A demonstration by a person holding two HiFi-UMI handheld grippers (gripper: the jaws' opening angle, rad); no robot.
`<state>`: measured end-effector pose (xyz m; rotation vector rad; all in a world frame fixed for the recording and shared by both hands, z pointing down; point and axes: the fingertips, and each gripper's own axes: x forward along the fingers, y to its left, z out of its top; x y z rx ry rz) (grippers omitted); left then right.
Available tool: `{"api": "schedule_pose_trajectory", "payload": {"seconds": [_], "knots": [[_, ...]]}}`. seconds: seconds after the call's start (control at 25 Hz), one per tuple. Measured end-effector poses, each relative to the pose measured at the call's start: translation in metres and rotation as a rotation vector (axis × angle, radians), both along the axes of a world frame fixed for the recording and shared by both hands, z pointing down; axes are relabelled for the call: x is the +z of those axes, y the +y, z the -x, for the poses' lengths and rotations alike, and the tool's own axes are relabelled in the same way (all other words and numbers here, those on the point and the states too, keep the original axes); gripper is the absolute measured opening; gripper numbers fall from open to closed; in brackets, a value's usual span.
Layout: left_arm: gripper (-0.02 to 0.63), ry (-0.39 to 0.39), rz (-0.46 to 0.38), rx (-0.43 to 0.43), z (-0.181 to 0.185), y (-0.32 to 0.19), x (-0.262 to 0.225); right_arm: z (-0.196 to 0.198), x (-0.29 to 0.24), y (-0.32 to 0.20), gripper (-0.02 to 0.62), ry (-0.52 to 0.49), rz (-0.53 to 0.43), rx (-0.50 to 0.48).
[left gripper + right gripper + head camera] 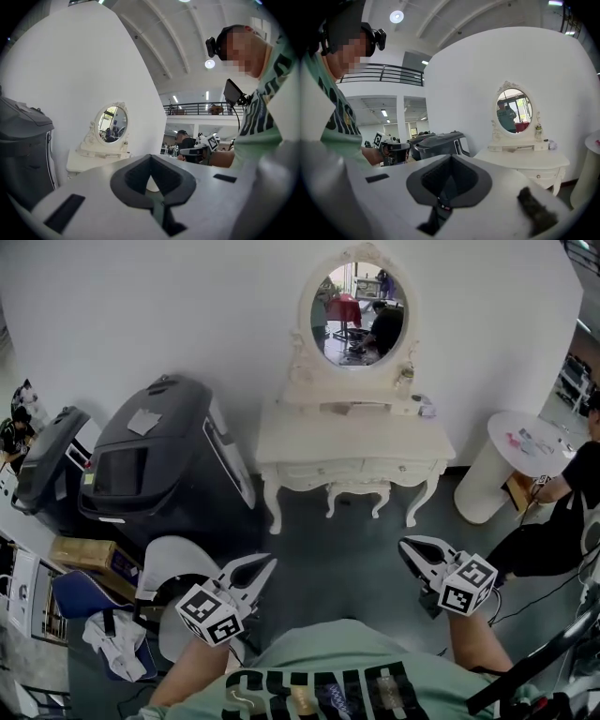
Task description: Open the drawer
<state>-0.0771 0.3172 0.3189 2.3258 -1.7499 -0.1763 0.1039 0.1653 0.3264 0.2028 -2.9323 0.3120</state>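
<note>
Currently both sets of jaws are closed, with nothing in them. Left gripper (265, 564) and right gripper (409, 547) sit side by side, well apart from the white bench (309, 432) with the oval mirror (358, 310). Drawer (398, 468) is shut in the bench's front rail, ahead of both jaws, long side running left to right. Right gripper looks slightly nearer to it. Judged: approach first, then pull straight back.

Cream drawer (323, 471) sits shut in the dressing table's (356, 433) front
</note>
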Motion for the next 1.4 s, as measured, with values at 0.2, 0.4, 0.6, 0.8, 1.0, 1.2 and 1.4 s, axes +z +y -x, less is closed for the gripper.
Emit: {"api": "schedule_pose_trajectory", "payload": {"seconds": [0.2,0.4,0.6,0.8,1.0,1.2,1.4], "knots": [[0.009,-0.044,0.007,-0.038,0.005,-0.039,-0.003,0.020,0.013,-0.052,0.011,-0.015,0.026,-0.050],[0.009,-0.058,0.004,-0.141,0.021,-0.087,-0.012,0.059,-0.001,-0.115,0.011,-0.048,0.003,-0.163],[0.009,-0.076,0.010,-0.198,0.022,-0.145,-0.019,0.078,-0.019,-0.176,0.011,-0.086,-0.024,-0.243],[0.009,-0.092,0.027,-0.201,0.020,-0.207,-0.015,0.079,-0.009,-0.232,0.011,-0.107,0.004,-0.255],[0.009,-0.110,0.068,-0.143,0.021,-0.263,-0.005,0.071,0.004,-0.274,0.011,-0.119,0.037,-0.203],[0.009,-0.120,0.075,-0.041,0.041,-0.316,0.003,0.073,0.020,-0.308,0.011,-0.104,0.054,-0.106],[0.009,-0.117,0.063,0.125,0.080,-0.369,0.020,0.099,0.031,-0.332,0.011,-0.068,0.031,0.026]]}}
